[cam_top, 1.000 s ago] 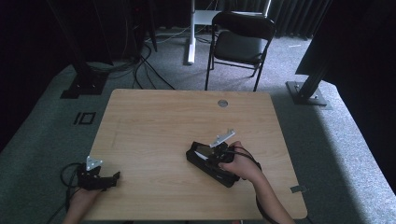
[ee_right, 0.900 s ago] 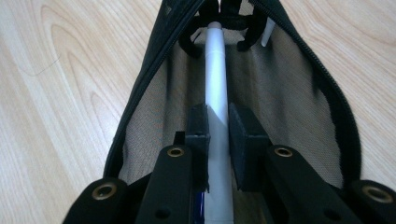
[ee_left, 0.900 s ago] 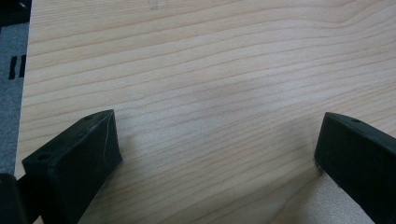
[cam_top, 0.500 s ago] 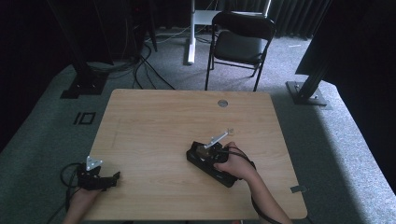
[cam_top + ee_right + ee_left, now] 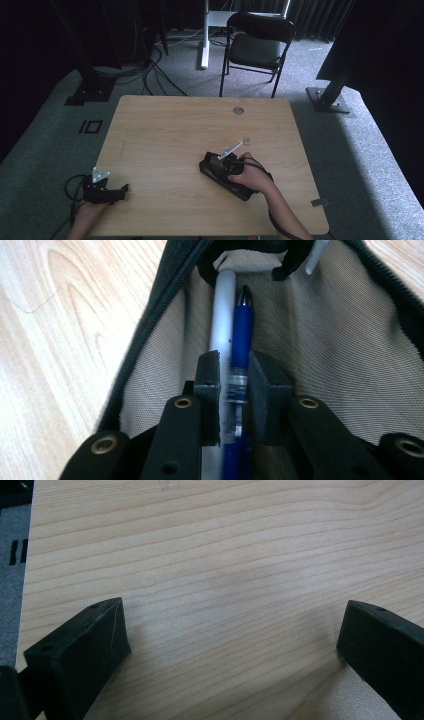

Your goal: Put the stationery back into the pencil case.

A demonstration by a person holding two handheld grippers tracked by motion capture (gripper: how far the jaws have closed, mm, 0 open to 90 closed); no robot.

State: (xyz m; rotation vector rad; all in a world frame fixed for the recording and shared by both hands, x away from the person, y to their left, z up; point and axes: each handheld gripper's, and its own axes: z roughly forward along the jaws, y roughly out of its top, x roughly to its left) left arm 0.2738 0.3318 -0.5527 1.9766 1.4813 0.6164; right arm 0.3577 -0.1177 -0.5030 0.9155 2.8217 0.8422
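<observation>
High view: right tongs [image 5: 212, 165] sit mid-frame, dipped into a black pencil case [image 5: 227, 175] on the wooden bench [image 5: 165, 130]; left tongs [image 5: 120, 189] rest lower left, well apart.

Left gripper view: jaws spread wide over bare wood.

Right gripper view: jaws have just been easing open around the blue pen [image 5: 241, 345], which runs straight away up-frame beside a grey pen [image 5: 222, 305].

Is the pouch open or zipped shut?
Open: the pouch gapes, its mesh lining bare, with a blue pen and grey pen inside.
</observation>
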